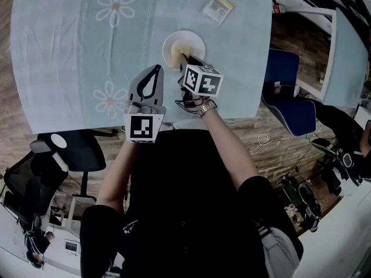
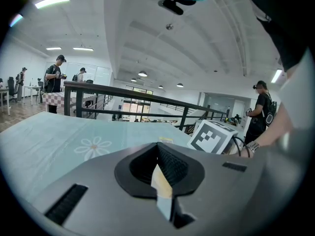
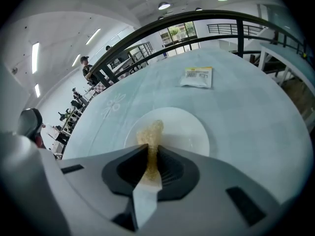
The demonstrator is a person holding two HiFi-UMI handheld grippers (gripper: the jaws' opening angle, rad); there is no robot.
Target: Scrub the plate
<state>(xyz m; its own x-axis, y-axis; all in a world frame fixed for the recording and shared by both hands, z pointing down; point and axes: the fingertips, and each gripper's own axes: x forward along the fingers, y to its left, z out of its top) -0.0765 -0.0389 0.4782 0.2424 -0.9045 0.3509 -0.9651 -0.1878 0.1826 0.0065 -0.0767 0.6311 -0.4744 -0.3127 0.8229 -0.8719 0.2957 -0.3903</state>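
Note:
A white plate point(image 1: 191, 41) lies on the pale blue tablecloth point(image 1: 69, 51) near the table's front edge, and it fills the middle of the right gripper view point(image 3: 187, 132). My right gripper point(image 1: 184, 61) reaches over the plate's near rim, shut on a yellowish sponge point(image 1: 176, 54). In its own view that gripper point(image 3: 149, 150) holds the sponge point(image 3: 151, 132) pointing out over the plate's left part. My left gripper point(image 1: 155, 68) hovers to the left of the plate, above the cloth, shut with nothing in it. The left gripper view shows its joined tips point(image 2: 158, 145) and the right gripper's marker cube point(image 2: 212, 136).
A small yellow-and-white packet point(image 1: 218, 7) lies on the cloth beyond the plate, also seen as the packet point(image 3: 197, 76). A black office chair point(image 1: 75, 149) stands at the lower left, a blue chair point(image 1: 287, 88) to the table's right. People stand far off by a railing point(image 2: 123, 95).

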